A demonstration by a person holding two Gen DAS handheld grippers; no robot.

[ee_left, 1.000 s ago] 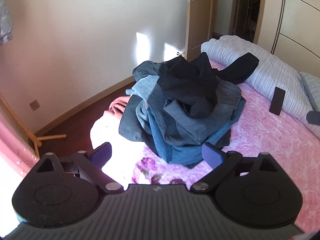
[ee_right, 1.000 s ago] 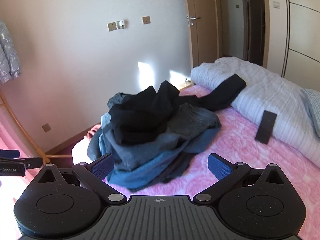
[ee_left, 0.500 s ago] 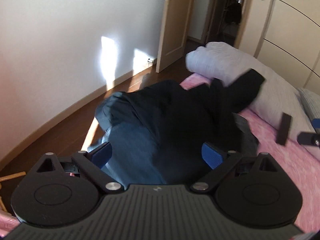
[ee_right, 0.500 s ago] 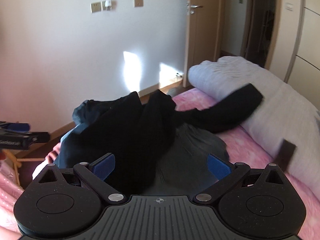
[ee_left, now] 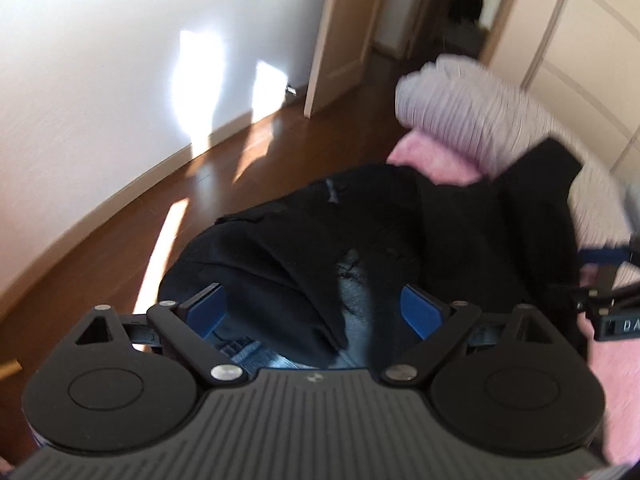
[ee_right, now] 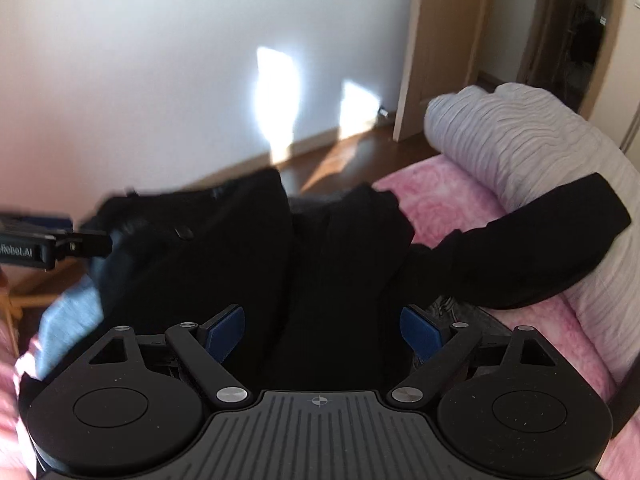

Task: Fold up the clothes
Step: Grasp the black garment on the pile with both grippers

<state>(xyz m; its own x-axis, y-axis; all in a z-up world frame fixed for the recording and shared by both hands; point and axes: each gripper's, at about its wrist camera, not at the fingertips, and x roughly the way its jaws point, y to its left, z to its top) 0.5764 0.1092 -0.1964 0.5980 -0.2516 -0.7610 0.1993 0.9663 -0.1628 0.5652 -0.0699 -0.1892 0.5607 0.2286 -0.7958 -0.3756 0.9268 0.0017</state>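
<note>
A heap of clothes lies on the bed, with a black garment (ee_left: 360, 220) (ee_right: 320, 248) on top. Denim (ee_left: 240, 352) shows beneath it. My left gripper (ee_left: 314, 312) is low over the heap's near-left side, jaws closing, with a fold of the black garment and denim between its blue pads. My right gripper (ee_right: 323, 334) sits over the heap's middle, jaws also closing, black cloth filling the gap. Neither pair of pads is seen pressing the cloth. One black sleeve (ee_right: 540, 248) trails onto the duvet. Each gripper shows at the edge of the other's view.
The pink bedspread (ee_right: 440, 184) lies under the heap. A rolled striped duvet (ee_right: 520, 136) runs along the right. A light blue-grey garment (ee_right: 68, 320) hangs at the heap's left. Wooden floor (ee_left: 200, 200), a white wall and an open door (ee_right: 440, 40) lie beyond.
Both grippers have swept forward and down onto the heap, which now fills the lower views. Both pairs of pads stand closer together than before.
</note>
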